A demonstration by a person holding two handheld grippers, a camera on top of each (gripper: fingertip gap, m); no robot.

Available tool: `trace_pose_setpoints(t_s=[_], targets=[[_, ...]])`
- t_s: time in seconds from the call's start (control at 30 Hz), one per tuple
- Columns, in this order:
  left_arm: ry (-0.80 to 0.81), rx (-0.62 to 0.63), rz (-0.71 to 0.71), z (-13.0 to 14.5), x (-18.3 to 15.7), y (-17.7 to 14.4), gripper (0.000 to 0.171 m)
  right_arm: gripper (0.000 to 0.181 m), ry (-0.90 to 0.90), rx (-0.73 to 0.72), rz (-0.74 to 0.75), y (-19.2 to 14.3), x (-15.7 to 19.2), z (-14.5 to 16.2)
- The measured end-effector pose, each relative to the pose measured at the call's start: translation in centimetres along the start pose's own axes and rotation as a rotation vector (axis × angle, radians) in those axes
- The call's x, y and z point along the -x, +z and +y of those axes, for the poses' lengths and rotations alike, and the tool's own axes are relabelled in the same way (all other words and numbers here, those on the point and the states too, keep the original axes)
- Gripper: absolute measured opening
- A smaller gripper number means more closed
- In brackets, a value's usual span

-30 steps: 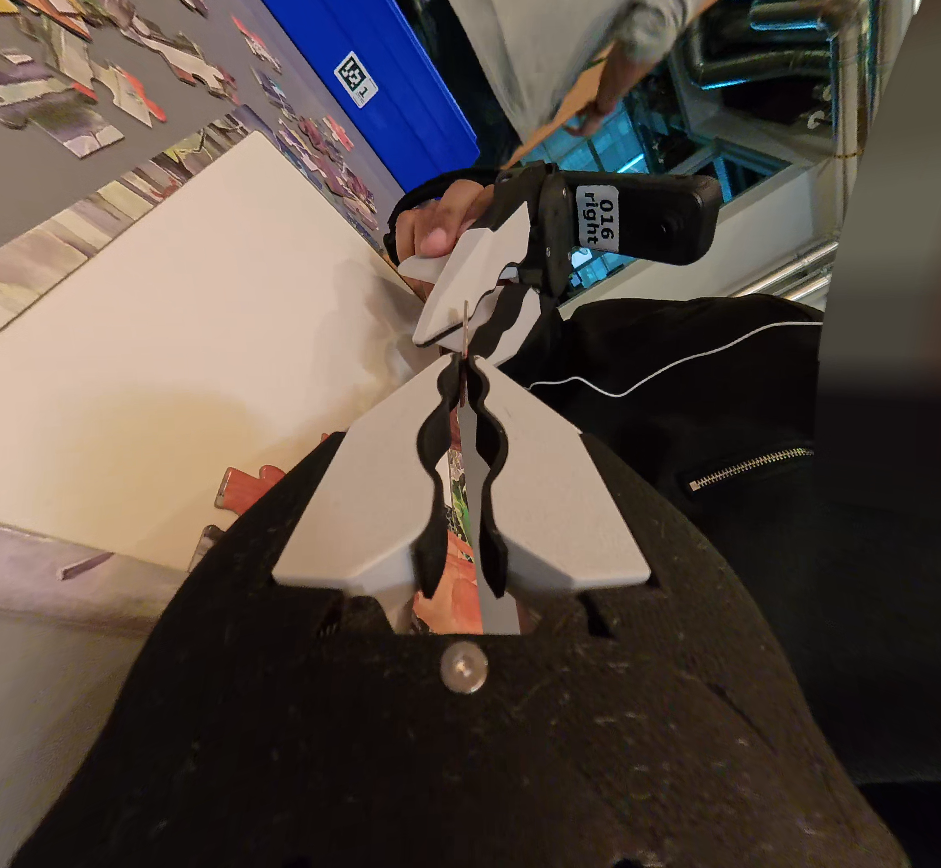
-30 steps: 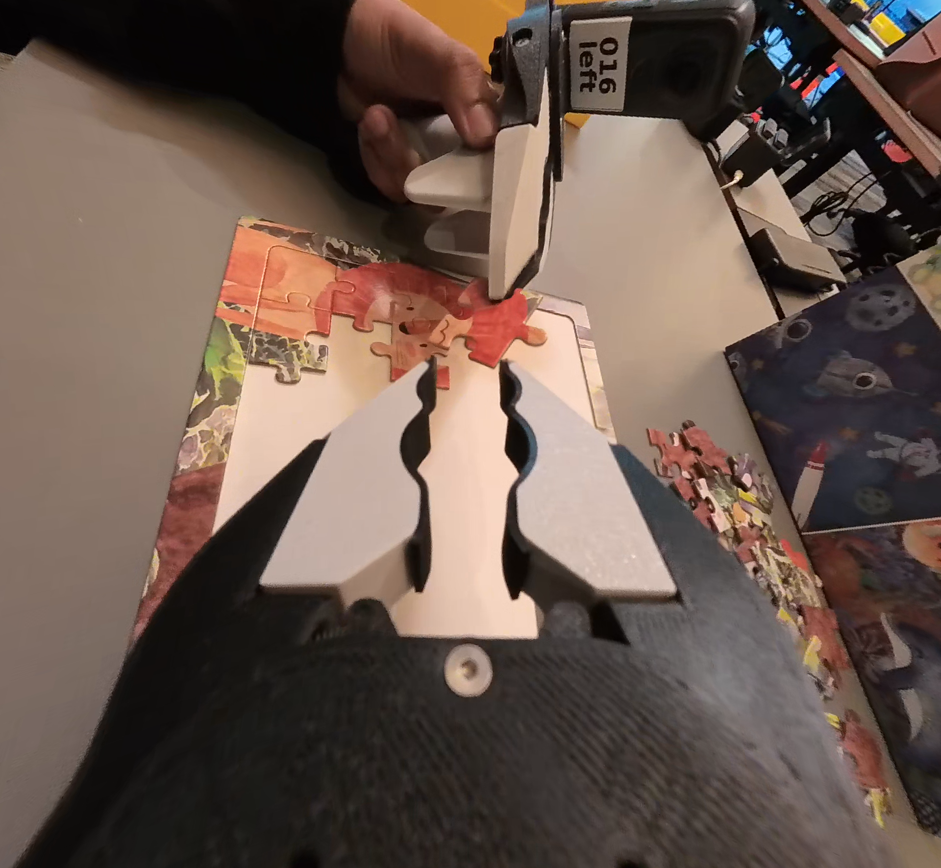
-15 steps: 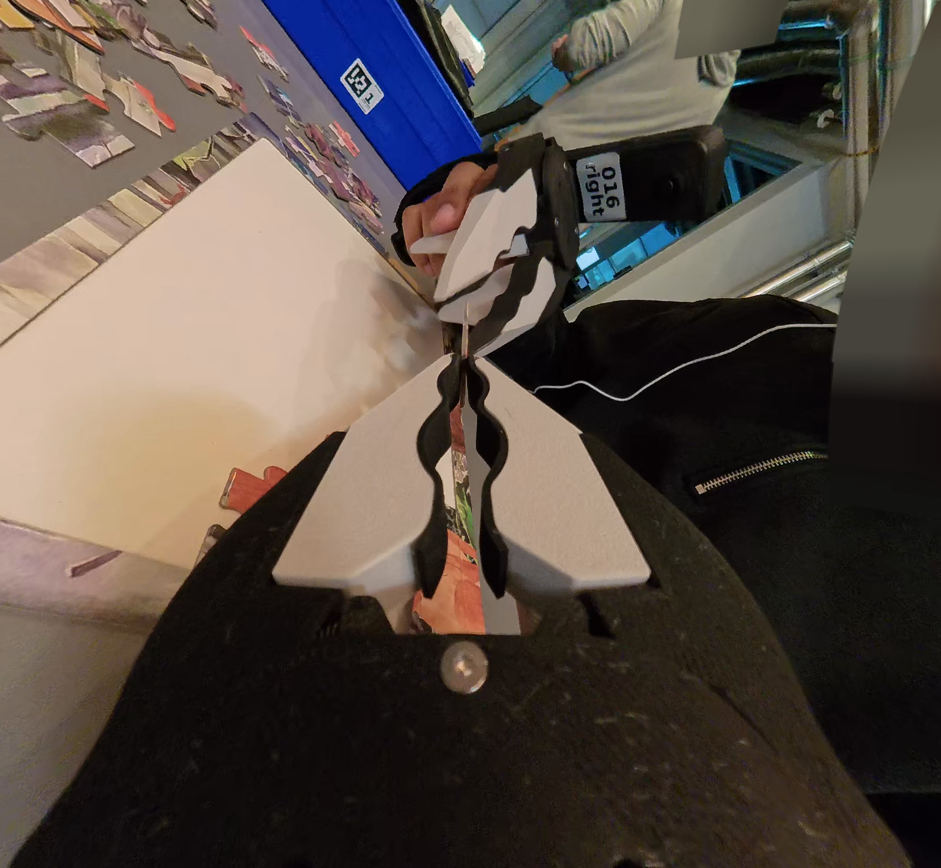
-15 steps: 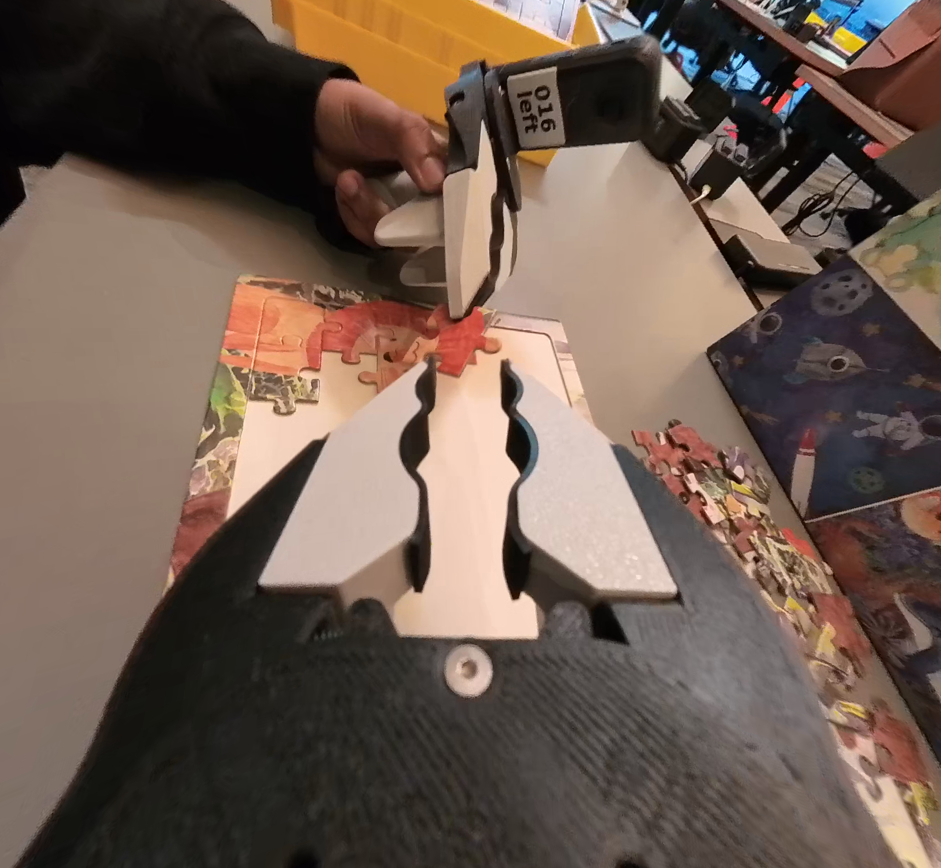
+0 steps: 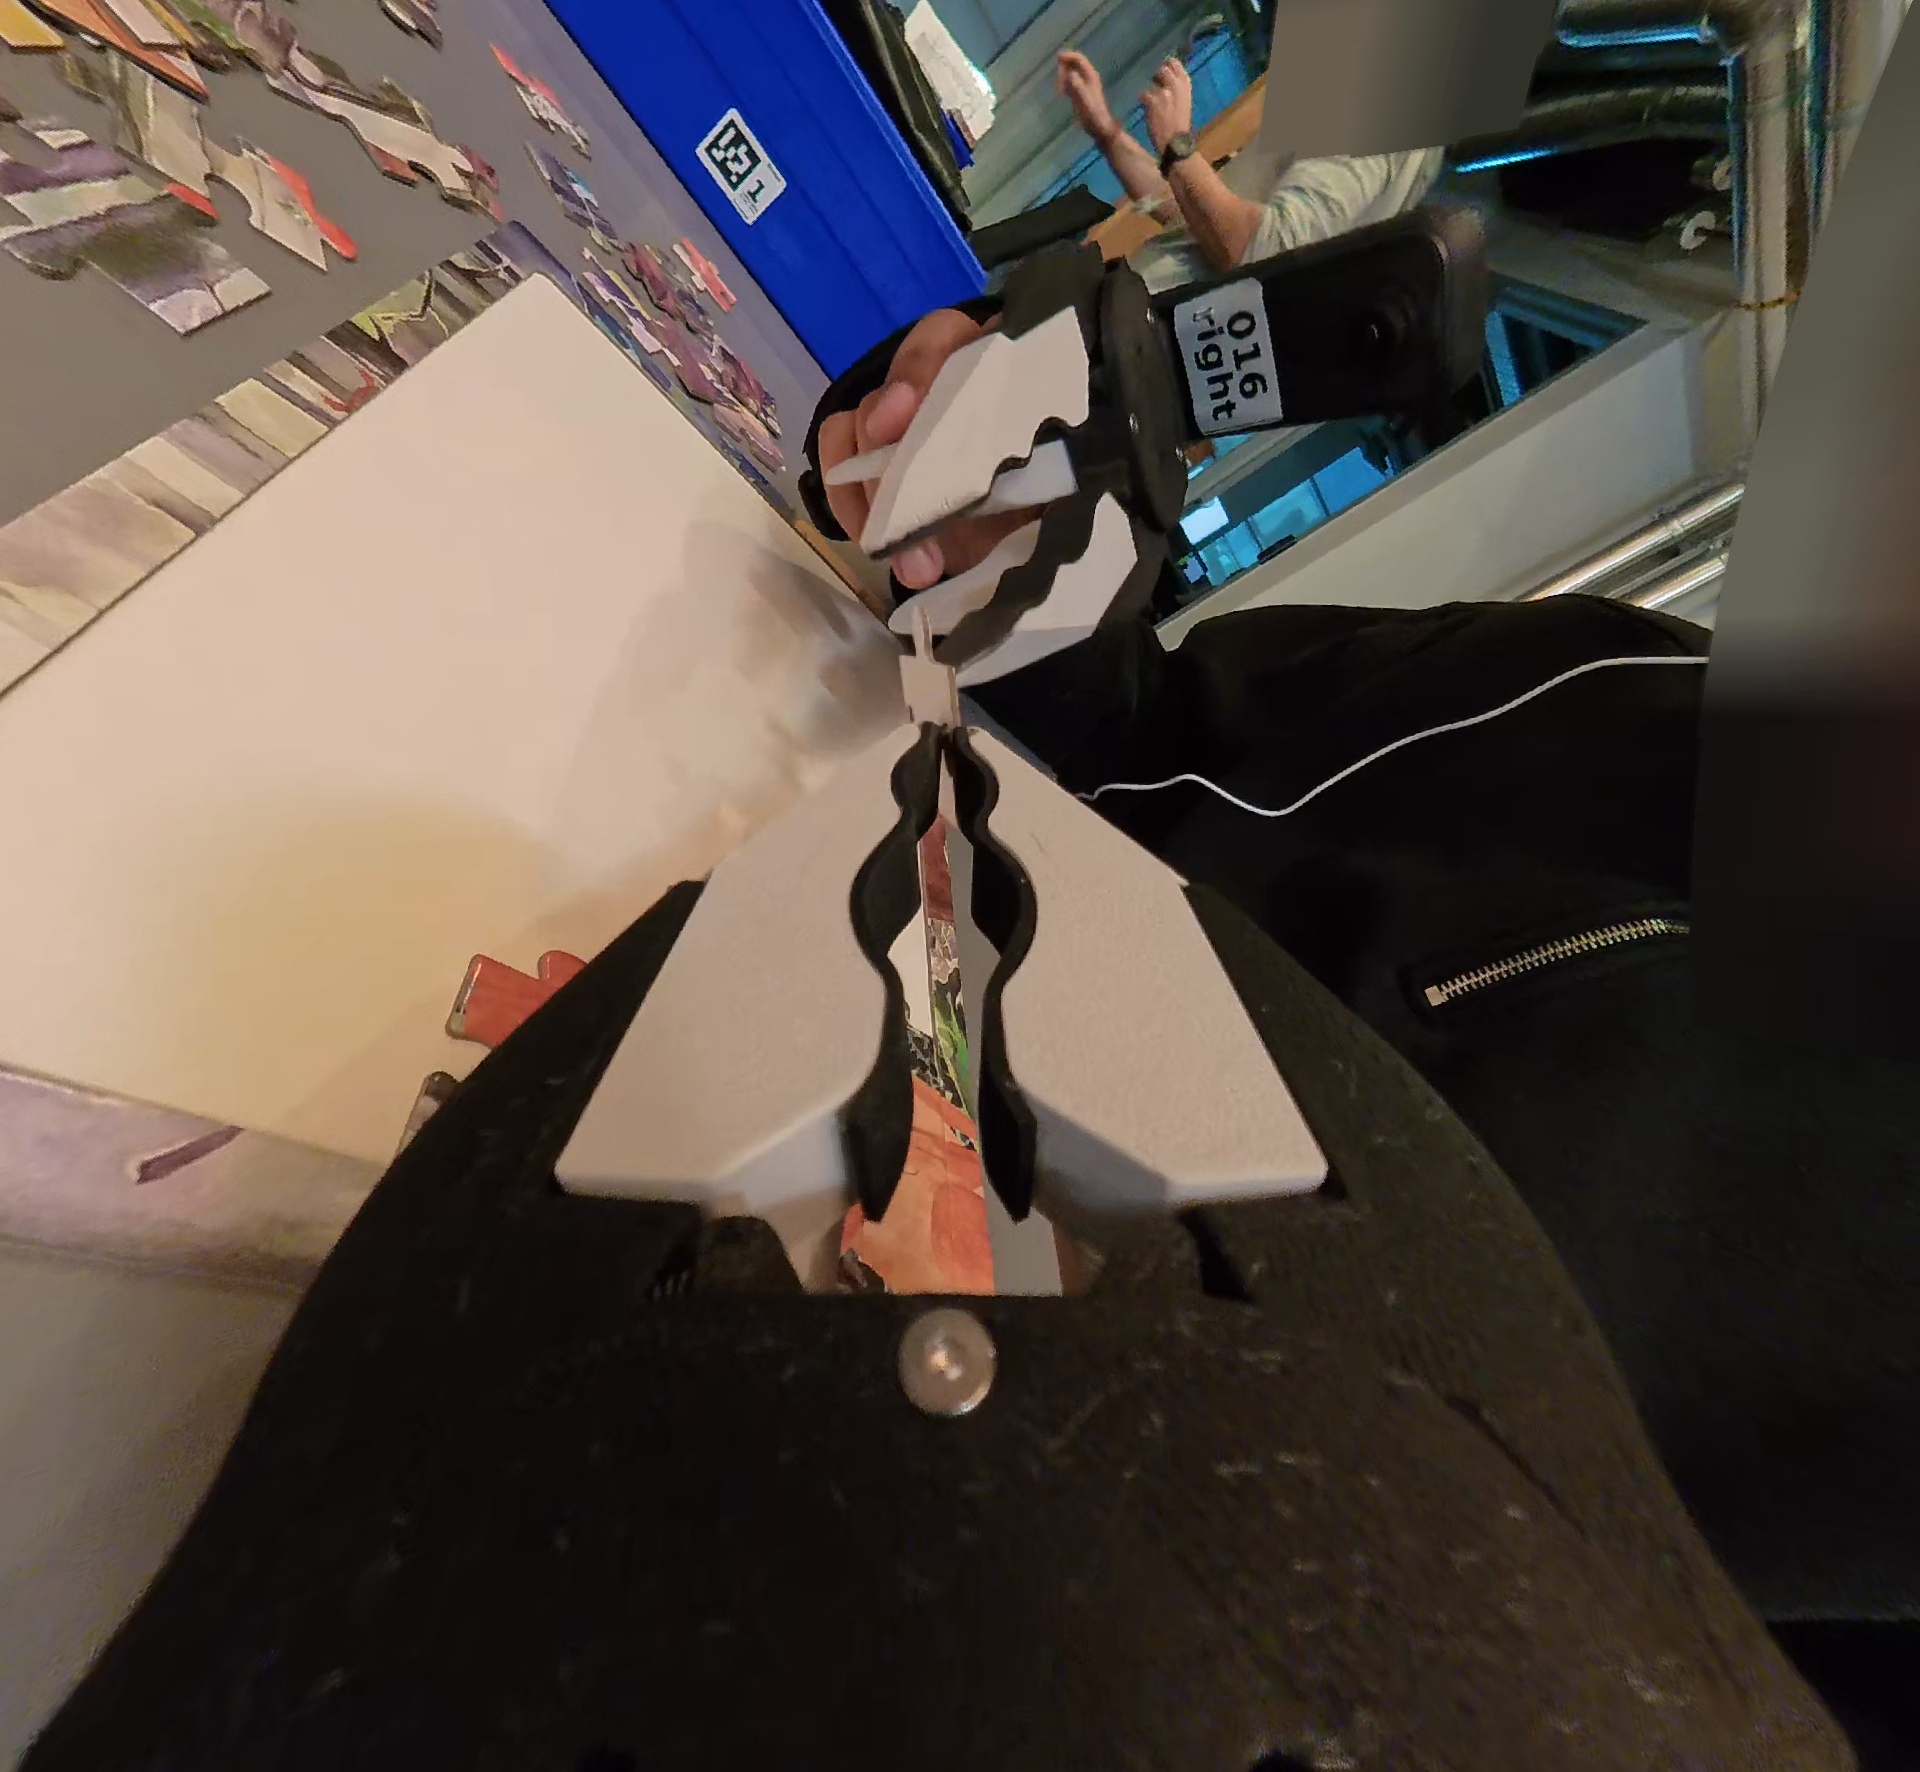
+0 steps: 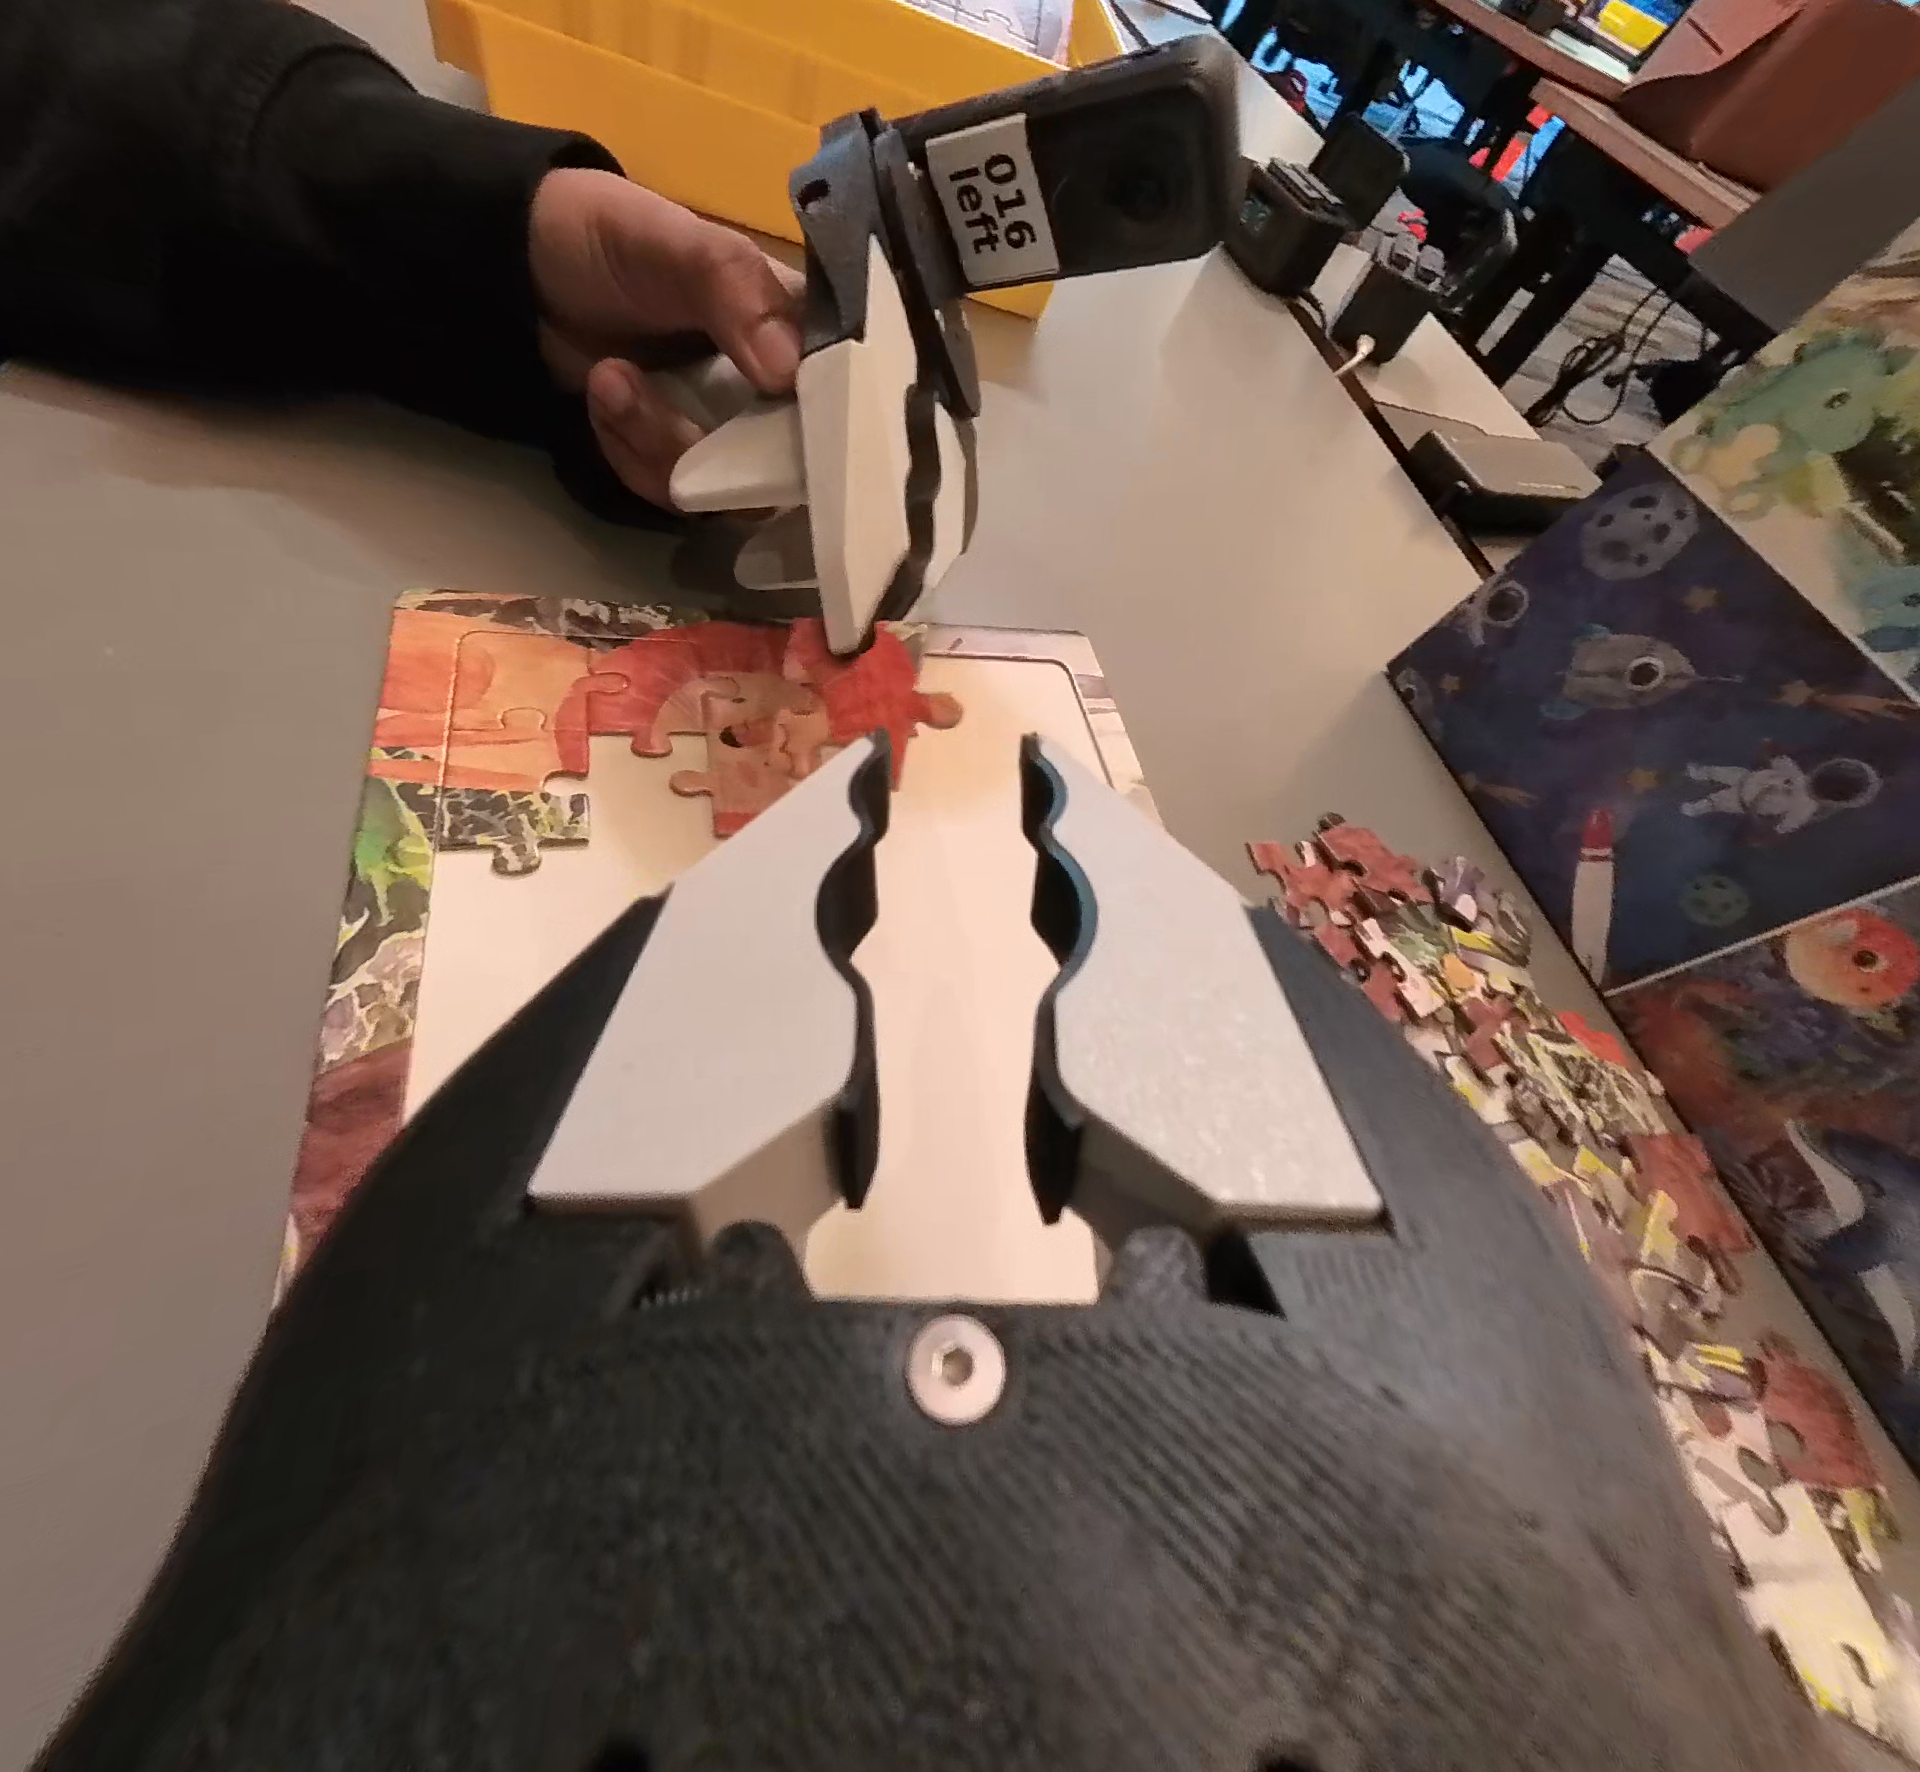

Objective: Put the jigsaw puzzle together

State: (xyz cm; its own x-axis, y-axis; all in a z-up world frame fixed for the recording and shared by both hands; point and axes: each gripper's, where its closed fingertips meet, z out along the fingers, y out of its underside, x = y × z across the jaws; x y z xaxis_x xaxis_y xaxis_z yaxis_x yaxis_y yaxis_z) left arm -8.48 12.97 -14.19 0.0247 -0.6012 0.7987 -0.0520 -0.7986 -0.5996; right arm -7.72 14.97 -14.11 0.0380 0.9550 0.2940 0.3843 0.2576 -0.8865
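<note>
At twelve o'clock on the tray (image 6: 374, 901), the left gripper (image 6: 847, 657) stays clamped on the red piece (image 6: 878, 688), now tilted, edging toward seating it; the right gripper (image 6: 951, 756) has backed off, jaws apart.

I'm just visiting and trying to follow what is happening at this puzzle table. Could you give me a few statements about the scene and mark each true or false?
1. The left hand-held gripper pinches a red puzzle piece at the far edge of the puzzle tray. True.
2. The right hand-held gripper is clamped on a piece. False: its fingers stand apart with nothing between them.
3. The tray is nearly filled. False: only a cluster of joined pieces sits at its far end; most of the cream base is bare.
4. A heap of loose pieces lies on the table to the right of the tray. True.
5. The bin behind the left hand-held gripper is green. False: it is yellow.
</note>
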Motion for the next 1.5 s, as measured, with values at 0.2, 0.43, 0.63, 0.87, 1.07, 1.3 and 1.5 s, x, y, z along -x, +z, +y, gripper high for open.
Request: trace_pose_setpoints(t_s=[0.2, 0.43, 0.63, 0.87, 1.07, 1.3, 1.5], targets=[[0.001, 0.009, 0.002, 0.2, 0.0, 0.2, 0.0, 0.019, 0.029, 0.001, 0.064, -0.2, -1.3, 0.1], [-0.003, -0.085, 0.002, -1.3, 0.0, -0.9, 0.0, 0.027, 0.027, -0.043, 0.038, -0.5, -0.7, -0.9], [-0.018, -0.137, 0.021, -2.1, -0.1, -1.4, 0.0, 0.03, 0.019, -0.03, 0.017, 0.0, 0.0, -0.7], [-0.019, -0.134, 0.019, -2.0, 0.0, -1.4, 0.0, 0.029, 0.013, -0.033, 0.031, 0.0, -0.1, -0.8], [-0.021, -0.115, 0.018, -1.7, 0.0, -1.1, 0.0, 0.027, 0.033, -0.03, 0.024, 0.2, 0.0, -0.7], [-0.022, -0.103, 0.016, -1.5, 0.1, -1.0, 0.0, 0.016, 0.043, -0.027, -0.002, 0.4, 0.4, -0.6], [-0.024, -0.109, 0.014, -1.6, 0.1, -1.1, 0.0, 0.012, 0.027, -0.009, -0.012, 0.5, 0.7, -0.3]])
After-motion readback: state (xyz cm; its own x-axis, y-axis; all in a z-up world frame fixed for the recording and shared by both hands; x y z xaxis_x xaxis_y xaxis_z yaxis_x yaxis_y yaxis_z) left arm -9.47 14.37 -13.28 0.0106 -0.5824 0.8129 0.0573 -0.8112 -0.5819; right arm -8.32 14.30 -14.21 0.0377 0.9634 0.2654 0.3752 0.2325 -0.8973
